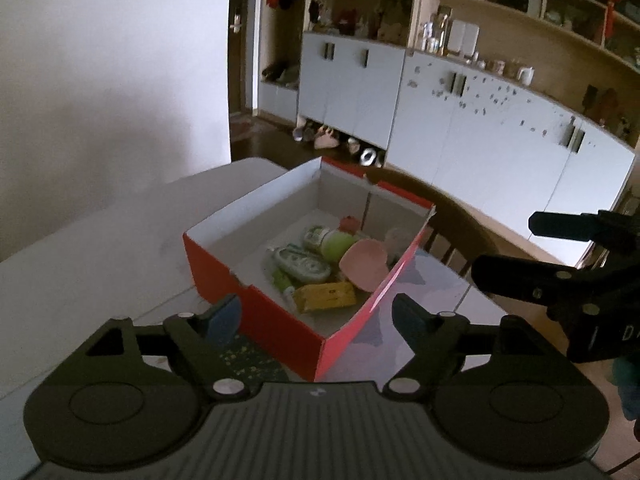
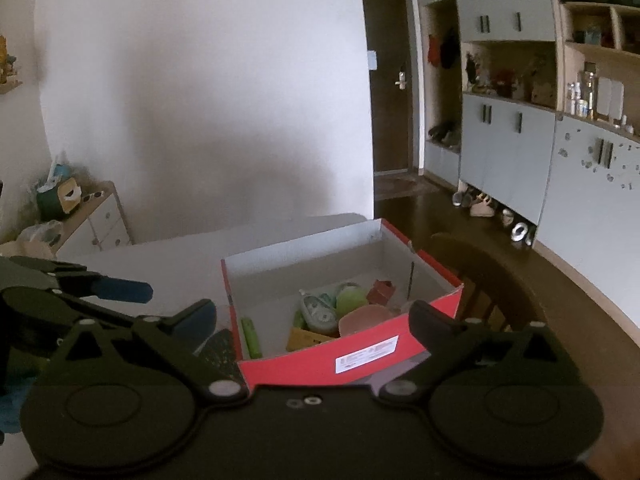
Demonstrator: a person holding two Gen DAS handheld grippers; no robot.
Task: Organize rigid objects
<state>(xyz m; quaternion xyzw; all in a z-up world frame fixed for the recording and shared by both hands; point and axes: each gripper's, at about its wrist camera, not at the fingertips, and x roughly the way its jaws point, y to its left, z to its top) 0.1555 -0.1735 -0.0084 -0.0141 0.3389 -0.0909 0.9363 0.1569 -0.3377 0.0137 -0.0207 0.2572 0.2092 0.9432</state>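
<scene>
Each view is taken from just behind a claw and is aimed forward and a little down at the worktop (image 1: 100, 240). The red box (image 1: 280, 320) is seen close by in both, the right view from farther right.

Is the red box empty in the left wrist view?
No: the red box holds several small items, among them a yellow packet and a pink scoop-like piece.
</scene>
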